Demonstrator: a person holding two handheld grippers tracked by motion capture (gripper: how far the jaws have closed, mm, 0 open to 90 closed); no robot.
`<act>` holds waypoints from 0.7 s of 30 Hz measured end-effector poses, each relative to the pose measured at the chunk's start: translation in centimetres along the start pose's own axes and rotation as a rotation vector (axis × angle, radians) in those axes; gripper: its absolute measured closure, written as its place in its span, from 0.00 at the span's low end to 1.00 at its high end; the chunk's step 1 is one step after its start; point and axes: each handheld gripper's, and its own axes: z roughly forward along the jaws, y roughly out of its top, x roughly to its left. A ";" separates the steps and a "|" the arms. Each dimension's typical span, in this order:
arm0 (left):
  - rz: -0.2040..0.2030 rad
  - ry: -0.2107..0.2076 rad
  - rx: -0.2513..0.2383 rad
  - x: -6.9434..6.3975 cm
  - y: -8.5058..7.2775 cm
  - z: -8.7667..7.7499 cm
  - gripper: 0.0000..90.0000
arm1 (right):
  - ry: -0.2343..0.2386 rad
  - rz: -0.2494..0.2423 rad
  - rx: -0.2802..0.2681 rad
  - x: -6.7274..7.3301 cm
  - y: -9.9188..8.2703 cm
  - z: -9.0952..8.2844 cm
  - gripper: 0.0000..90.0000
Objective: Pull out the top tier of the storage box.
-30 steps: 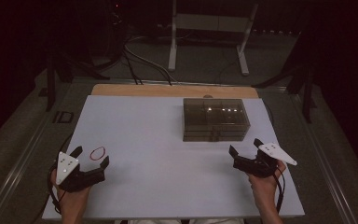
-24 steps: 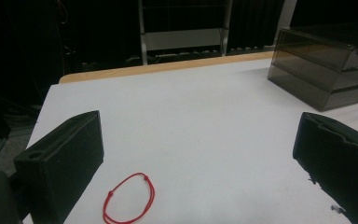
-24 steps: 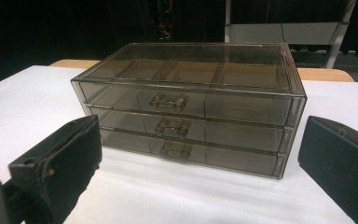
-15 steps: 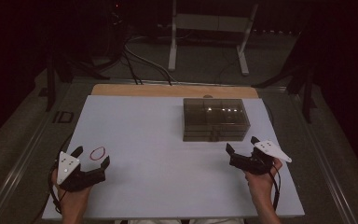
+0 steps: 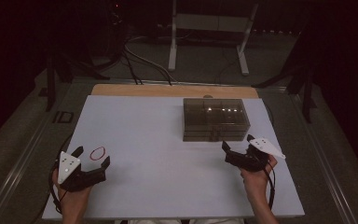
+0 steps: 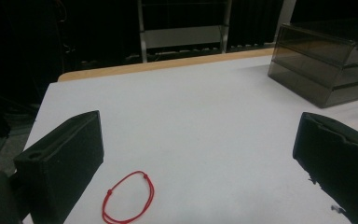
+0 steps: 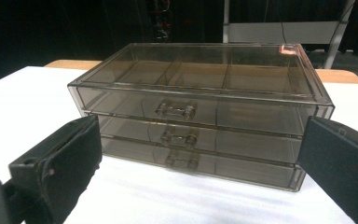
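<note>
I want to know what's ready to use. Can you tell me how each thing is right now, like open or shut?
drawer box: all three drawers shut, standing upright on the table
red string loop: lying flat on the table, loose, nothing touching it
left claw: open, holding nothing, the loop lies between its jaws
right claw: open, holding nothing, facing the drawer box

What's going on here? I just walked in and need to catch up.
A person holds a gripper in each hand over a white table. The left gripper, jaws open, sits by a thin red cord loop. The right gripper, jaws open, faces a smoky clear plastic three-drawer box, drawers shut. Nothing is held.
</note>
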 end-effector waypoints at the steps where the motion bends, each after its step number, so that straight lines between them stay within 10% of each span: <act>1: 0.000 0.001 0.000 0.0 0.0 0.0 0.04 | -0.001 0.000 0.000 0.0 0.0 0.1 0.00; 21: 0.005 0.005 0.012 0.0 -0.1 0.2 0.04 | -0.011 0.023 0.006 0.7 -0.2 1.9 0.00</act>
